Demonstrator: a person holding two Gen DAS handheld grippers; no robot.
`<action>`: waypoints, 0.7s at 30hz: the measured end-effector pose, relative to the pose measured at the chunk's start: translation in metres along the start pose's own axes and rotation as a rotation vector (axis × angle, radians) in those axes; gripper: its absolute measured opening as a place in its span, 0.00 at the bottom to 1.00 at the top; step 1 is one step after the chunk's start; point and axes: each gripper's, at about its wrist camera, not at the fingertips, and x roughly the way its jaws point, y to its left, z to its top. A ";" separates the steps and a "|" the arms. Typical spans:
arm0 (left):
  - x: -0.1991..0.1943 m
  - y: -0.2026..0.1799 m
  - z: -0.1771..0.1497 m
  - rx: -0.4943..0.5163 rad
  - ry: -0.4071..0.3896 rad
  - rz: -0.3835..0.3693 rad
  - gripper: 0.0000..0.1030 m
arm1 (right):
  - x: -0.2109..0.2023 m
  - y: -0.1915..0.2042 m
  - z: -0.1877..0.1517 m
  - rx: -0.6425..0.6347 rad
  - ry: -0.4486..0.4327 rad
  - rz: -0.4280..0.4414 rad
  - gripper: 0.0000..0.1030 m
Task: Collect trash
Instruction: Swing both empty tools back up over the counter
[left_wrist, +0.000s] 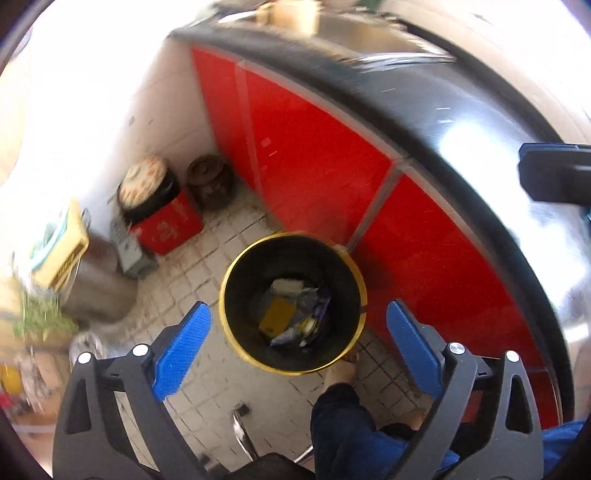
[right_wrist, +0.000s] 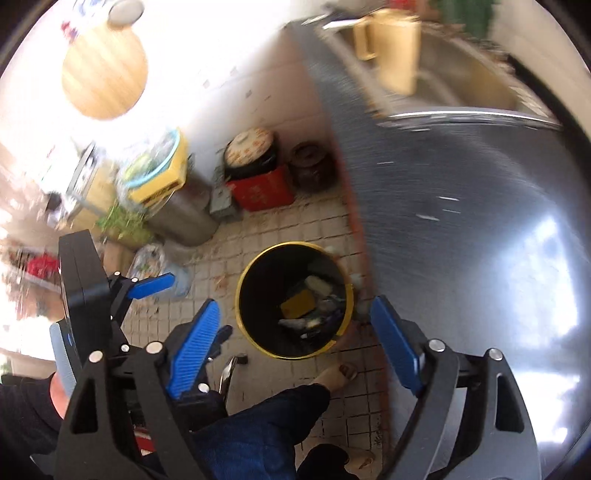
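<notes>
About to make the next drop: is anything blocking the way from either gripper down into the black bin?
Nothing visible does. The black bin stands open-topped below the empty left gripper and right gripper, trash already inside.

Blue ribbed claw pads, black frames, silver screws, seemingly dark-blue trousers, bare feet

We've got the bin on the floor right against the cabinet, trash in it, jars back in the corner, sink up behind.
</notes>
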 end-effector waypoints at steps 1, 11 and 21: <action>-0.006 -0.015 0.007 0.036 -0.014 -0.018 0.92 | -0.018 -0.014 -0.008 0.032 -0.027 -0.023 0.84; -0.047 -0.211 0.044 0.491 -0.130 -0.270 0.93 | -0.173 -0.144 -0.131 0.425 -0.248 -0.322 0.84; -0.094 -0.393 0.007 0.926 -0.200 -0.500 0.93 | -0.277 -0.216 -0.306 0.833 -0.369 -0.530 0.84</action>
